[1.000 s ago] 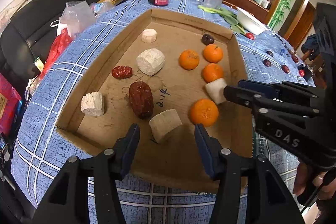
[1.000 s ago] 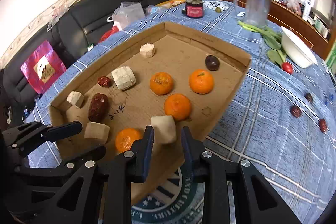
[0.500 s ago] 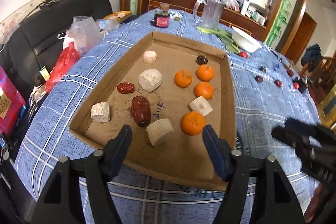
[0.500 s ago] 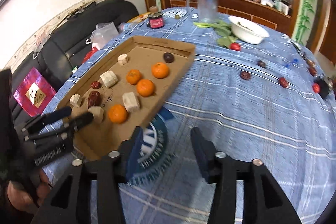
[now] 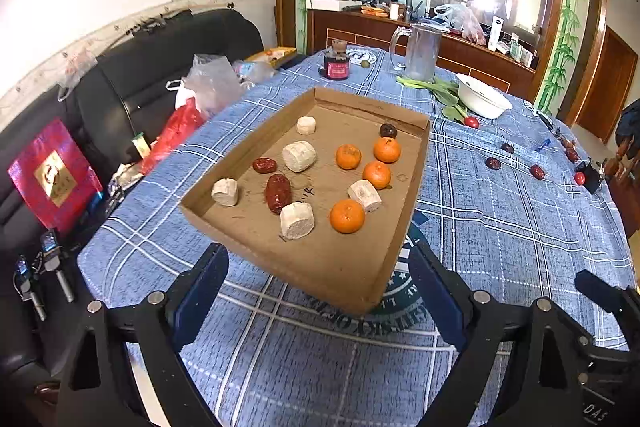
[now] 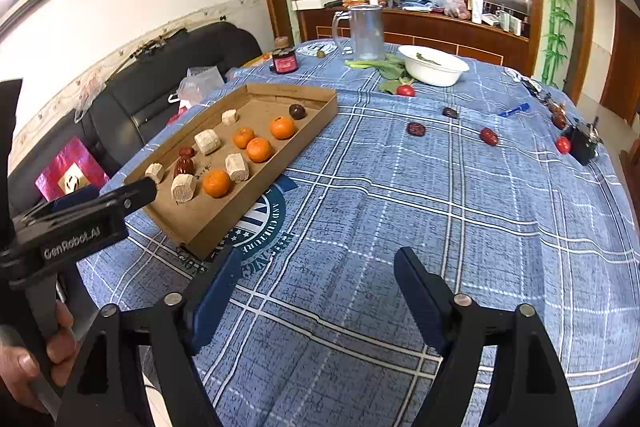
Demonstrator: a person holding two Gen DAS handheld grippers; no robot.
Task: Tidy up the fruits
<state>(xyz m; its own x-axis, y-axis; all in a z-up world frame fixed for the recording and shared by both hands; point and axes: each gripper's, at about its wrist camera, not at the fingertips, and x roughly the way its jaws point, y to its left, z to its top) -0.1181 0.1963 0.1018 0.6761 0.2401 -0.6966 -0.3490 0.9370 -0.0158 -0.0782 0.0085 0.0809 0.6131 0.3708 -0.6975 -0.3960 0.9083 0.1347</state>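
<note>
Right wrist view shows my right gripper (image 6: 316, 291) over bare tablecloth (image 6: 400, 227), jaws opening, nothing between them; my left gripper (image 5: 320, 291) likewise, short of the cardboard tray (image 5: 416, 187). Inside it lie 4 tangerines (image 5: 347, 215) beside pale chunks (image 5: 297, 221) and dates (image 5: 278, 193). Tangerines look light, soft-skinned, rollable: I'd pinch across the middle. Loose dates (image 6: 489, 136) sit well apart, nothing blocking

Both wrist cameras look obliquely down over a blue plaid tablecloth (image 5: 500, 227). The left view faces the cardboard tray (image 5: 412, 187) from near; the right view sits farther right. Both share tray, pitcher (image 6: 366, 31), bowl (image 6: 434, 71).
</note>
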